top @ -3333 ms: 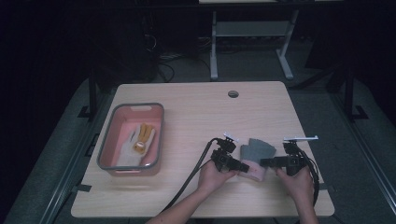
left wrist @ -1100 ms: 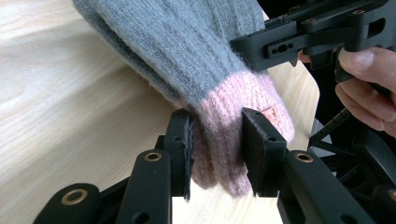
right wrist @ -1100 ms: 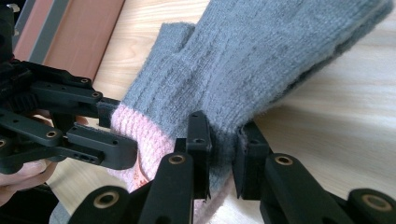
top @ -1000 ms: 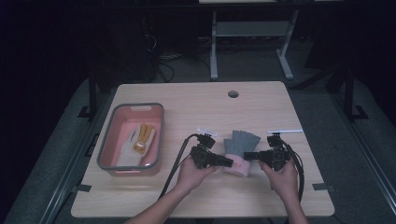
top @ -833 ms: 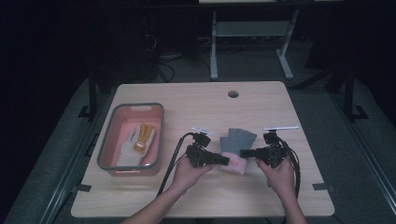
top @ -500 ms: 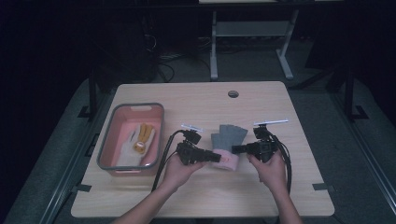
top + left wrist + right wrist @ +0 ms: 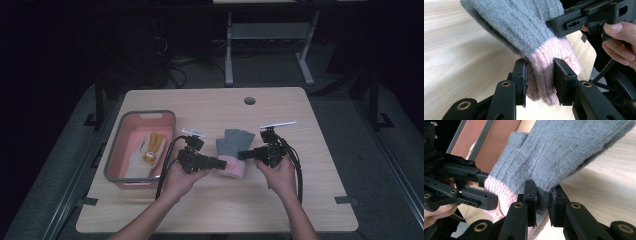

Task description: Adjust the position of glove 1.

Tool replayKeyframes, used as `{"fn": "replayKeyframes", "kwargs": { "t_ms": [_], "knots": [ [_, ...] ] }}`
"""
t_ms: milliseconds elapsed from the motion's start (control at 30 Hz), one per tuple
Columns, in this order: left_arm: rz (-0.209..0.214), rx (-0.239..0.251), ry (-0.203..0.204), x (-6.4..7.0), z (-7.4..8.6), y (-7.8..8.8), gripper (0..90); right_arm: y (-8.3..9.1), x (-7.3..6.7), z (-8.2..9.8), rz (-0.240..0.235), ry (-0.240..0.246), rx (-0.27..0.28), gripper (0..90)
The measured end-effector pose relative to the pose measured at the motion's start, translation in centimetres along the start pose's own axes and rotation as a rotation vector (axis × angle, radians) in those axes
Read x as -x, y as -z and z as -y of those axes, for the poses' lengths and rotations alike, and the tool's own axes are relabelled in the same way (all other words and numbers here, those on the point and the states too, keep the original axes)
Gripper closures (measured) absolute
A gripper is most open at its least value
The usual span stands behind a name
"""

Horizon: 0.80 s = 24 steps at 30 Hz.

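Observation:
A grey knitted glove with a pink cuff point(image 7: 231, 152) hangs between the two grippers just above the table middle. My left gripper point(image 7: 217, 162) is shut on the pink cuff point(image 7: 541, 75) from the left. My right gripper point(image 7: 241, 155) is shut on the grey edge of the glove point(image 7: 544, 192) from the right, close to the cuff. The grey finger part point(image 7: 235, 138) points away from the person. Each gripper view also shows the other gripper clamped on the glove: the right one point(image 7: 564, 23), the left one point(image 7: 487, 200).
A pink bin with a grey rim point(image 7: 120, 150) stands at the left of the wooden table point(image 7: 300, 200), holding a yellow and white glove point(image 7: 150, 147). A round hole point(image 7: 249, 100) lies near the far edge. Black cables point(image 7: 167, 160) trail from both grippers.
Both grippers, still holding the glove, have moved left toward the bin and slightly away from the person, lifting a little. The glove went with them.

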State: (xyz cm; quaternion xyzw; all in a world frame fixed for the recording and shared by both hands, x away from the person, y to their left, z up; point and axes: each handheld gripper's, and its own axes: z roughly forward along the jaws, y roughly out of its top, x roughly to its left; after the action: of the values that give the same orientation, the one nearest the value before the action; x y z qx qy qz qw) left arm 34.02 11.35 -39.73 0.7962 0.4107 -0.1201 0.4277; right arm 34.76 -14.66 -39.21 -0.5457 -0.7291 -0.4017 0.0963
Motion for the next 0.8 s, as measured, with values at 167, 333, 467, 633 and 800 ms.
{"fn": "replayKeyframes", "kwargs": {
  "t_ms": [167, 333, 467, 633, 800],
  "knots": [
    [-0.003, 0.006, -0.001, -0.1, -0.1, 0.7, 65.4, -0.2, -0.3, -0.4, -0.027, -0.008, 0.0, 78.6],
    [0.004, 0.022, 0.002, -0.3, -0.3, 1.3, 65.4, -0.2, -0.8, -0.9, -0.024, 0.005, -0.004, 78.5],
    [0.005, 0.031, 0.001, -0.3, -0.4, 1.9, 65.4, -0.1, -1.4, -1.5, -0.029, 0.012, -0.003, 78.5],
    [0.0, 0.042, -0.001, -0.6, -0.7, 2.7, 65.4, -0.3, -2.0, -2.1, -0.031, 0.027, -0.007, 78.6],
    [0.005, 0.052, 0.002, -1.0, -0.8, 3.6, 65.4, -0.5, -2.7, -2.9, -0.042, 0.035, -0.015, 78.5]
  ]
}}
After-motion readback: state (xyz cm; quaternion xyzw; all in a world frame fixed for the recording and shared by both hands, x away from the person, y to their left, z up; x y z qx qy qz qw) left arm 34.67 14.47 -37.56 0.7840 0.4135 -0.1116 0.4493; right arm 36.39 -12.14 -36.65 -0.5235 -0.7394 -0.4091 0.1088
